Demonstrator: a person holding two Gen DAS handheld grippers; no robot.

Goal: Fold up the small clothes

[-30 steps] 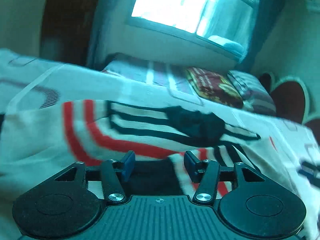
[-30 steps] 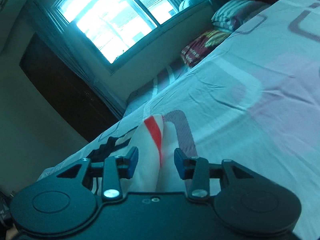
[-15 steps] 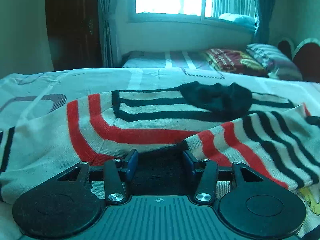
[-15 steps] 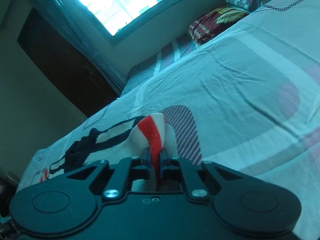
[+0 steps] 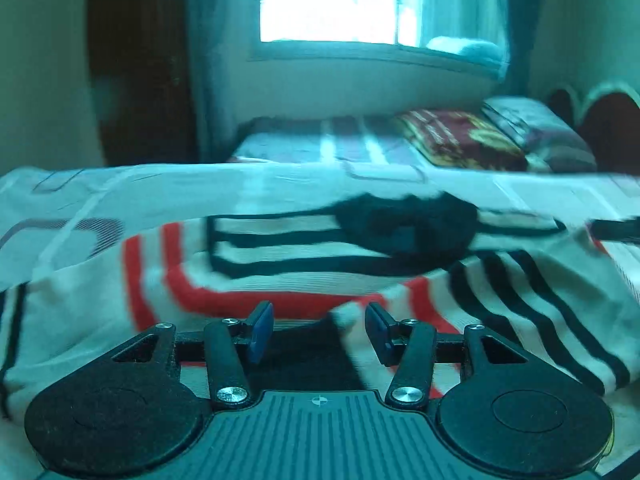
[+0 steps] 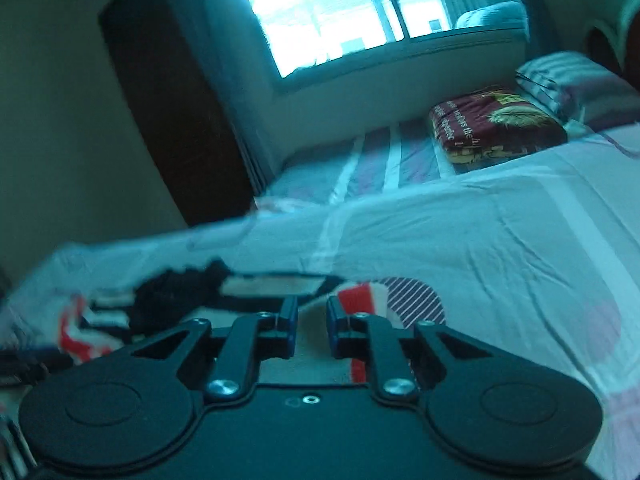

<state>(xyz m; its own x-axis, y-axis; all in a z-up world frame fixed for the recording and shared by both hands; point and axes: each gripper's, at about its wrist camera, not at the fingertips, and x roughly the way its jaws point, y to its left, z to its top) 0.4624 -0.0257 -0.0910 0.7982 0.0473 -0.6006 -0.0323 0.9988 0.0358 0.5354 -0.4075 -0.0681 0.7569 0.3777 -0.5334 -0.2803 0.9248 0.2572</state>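
Your left tool (image 5: 318, 330) stands spread, its jaws having just opened a little; a fold of the striped shirt (image 5: 280, 256) lies between the pads without either pressing on it. Your right tool (image 6: 312, 328) has its jaws drawn close but parted by a narrow gap after just opening slightly; pale shirt cloth lies under that gap, and whether the blue pads (image 6: 289, 320) touch it you cannot tell. The shirt, white with red and black bands and a dark collar patch (image 5: 404, 224), lies spread and rumpled on the bed (image 6: 500, 264) just ahead of both tools. Farther back sit a dark red pillow (image 6: 496, 128) and a striped pillow (image 6: 576, 80) beneath a bright window (image 5: 332, 0). Both tools point forward and tilt down toward the bed.
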